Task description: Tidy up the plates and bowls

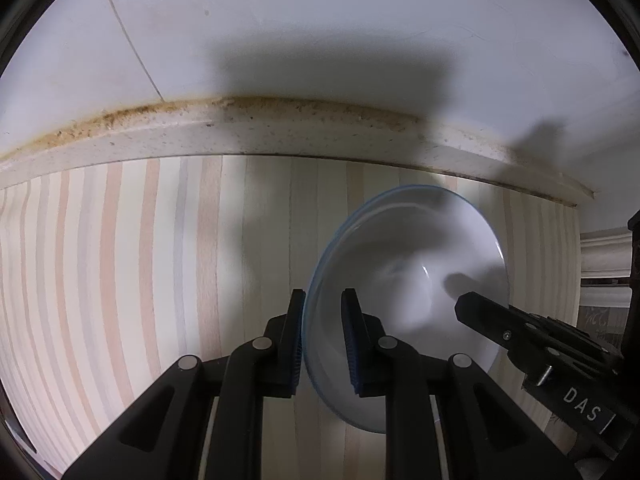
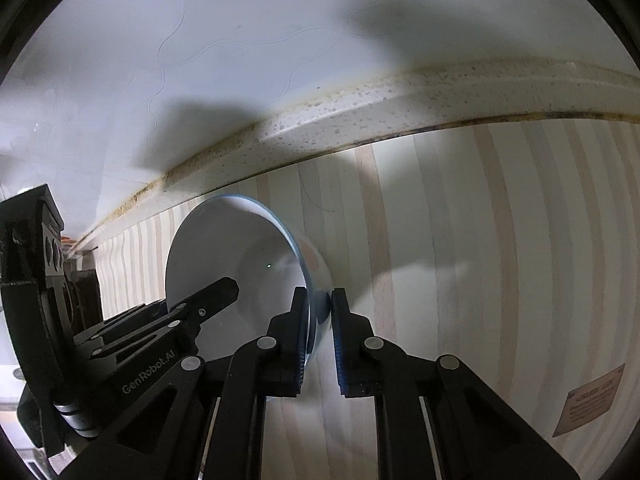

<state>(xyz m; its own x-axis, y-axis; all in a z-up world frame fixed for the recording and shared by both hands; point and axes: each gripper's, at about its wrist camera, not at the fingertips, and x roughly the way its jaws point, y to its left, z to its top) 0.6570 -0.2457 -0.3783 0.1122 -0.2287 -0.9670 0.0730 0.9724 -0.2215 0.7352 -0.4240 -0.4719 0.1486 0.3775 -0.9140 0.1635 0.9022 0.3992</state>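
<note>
Clamping on opposite sides of one white, blue-rimmed ceramic bowl: left gripper with its blue-ribbed pads closed over the rim at the bowl's 9 o'clock edge, one pad outside the wall, one inside. Same hold from the right gripper, seen in its own view pinching the rim of the bowl at the 3 o'clock edge, inner pad flush against the wall, outer pad against the blue outside.

Crossing into each other's views: right gripper's black finger reaching in from 4 o'clock in the left wrist view, lettered "DAS" farther down; left gripper entering from 8 o'clock in the right wrist view, lettered "GenRobot.AI".

Resting beneath the bowl, a pastel striped table mat in pink, grey and cream bands. Beyond it at 12 o'clock, a speckled stone counter ledge with brownish grime along its seam, then a white tiled wall carrying the grippers' shadows.

Shown only in the left wrist view: white moulded trim at 3 o'clock. Shown only in the right wrist view: a brown printed label on the mat at 4 o'clock, and wavy line markings on the wall.
</note>
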